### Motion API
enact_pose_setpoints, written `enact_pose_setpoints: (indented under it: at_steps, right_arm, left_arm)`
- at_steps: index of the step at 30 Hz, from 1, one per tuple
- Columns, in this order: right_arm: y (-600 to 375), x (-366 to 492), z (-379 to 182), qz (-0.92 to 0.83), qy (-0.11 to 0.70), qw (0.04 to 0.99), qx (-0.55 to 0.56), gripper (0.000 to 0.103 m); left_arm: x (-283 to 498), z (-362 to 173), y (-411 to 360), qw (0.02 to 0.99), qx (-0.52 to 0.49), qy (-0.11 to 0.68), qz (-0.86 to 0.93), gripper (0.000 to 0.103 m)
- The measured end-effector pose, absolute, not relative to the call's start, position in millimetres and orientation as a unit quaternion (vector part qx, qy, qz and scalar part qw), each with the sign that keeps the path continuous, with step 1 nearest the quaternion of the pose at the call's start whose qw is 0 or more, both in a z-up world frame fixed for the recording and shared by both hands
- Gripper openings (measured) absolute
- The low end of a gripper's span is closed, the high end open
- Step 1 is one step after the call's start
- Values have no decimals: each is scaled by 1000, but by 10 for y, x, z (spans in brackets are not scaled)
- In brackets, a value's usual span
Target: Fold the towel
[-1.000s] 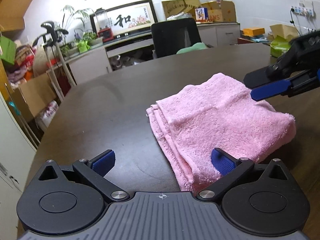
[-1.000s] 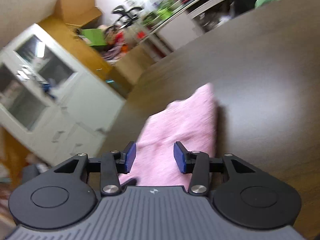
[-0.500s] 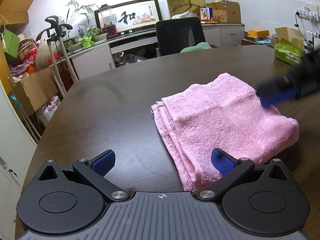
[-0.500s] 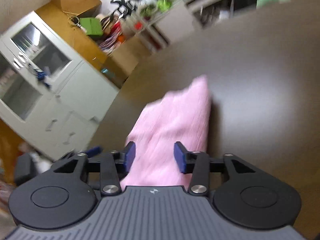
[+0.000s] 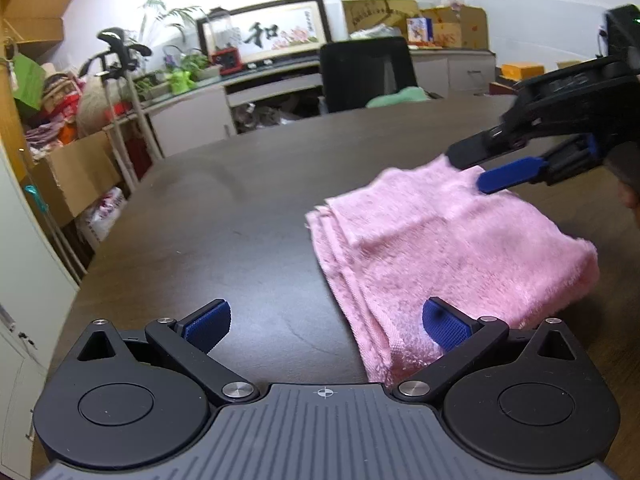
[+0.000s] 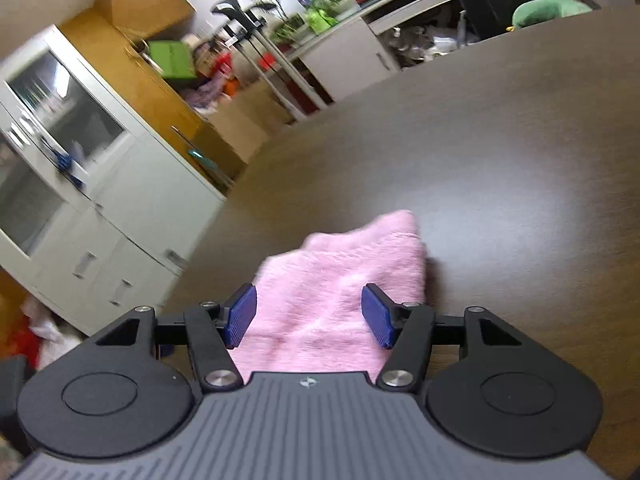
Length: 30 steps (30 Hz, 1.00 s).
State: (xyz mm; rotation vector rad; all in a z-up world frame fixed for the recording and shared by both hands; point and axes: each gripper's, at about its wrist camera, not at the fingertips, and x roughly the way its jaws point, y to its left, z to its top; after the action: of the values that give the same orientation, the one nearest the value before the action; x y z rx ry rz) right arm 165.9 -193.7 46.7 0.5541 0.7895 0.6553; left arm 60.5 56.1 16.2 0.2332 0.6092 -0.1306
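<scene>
A pink towel point(image 5: 448, 252), folded in several layers, lies on the dark brown table point(image 5: 224, 216). My left gripper point(image 5: 326, 326) is open at the towel's near left corner; its right pad rests on the cloth and its left pad is over bare table. My right gripper point(image 5: 486, 174) comes in from the right, just above the towel's far edge. In the right wrist view the towel point(image 6: 340, 280) lies between and beyond the right gripper point(image 6: 312, 316), whose jaws stand open around it, not closed on it.
A black office chair point(image 5: 366, 72) with a green cloth stands behind the table's far edge. A counter with plants and a framed picture point(image 5: 264, 30) runs along the back wall. Cardboard boxes point(image 5: 72, 176) and white cabinets point(image 6: 80, 216) stand left of the table.
My right gripper has opened wider and shifted over the towel's far edge. My left gripper has stayed open at the near corner. The towel has not moved.
</scene>
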Motion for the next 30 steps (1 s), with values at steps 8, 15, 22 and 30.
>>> enact_pose_setpoints:
  at_steps: [8,15,22,30]
  right_arm:
    - [-2055,1754,221,318,393,791,346,72]
    - [-2336,1650,386,303,322,812,380,74]
    - [-2429,1716,349,288,323,820,375,78]
    - [-2129,1629,398,338,334,818,324,82]
  left_arm:
    - [633,370,502,964,88,244,-61,103]
    - [952,492,59,956,86,254,-117,103]
    - [1214,151,-99,939,169,298,-30,94]
    - [1153,162,243,938,131,321,-4,97]
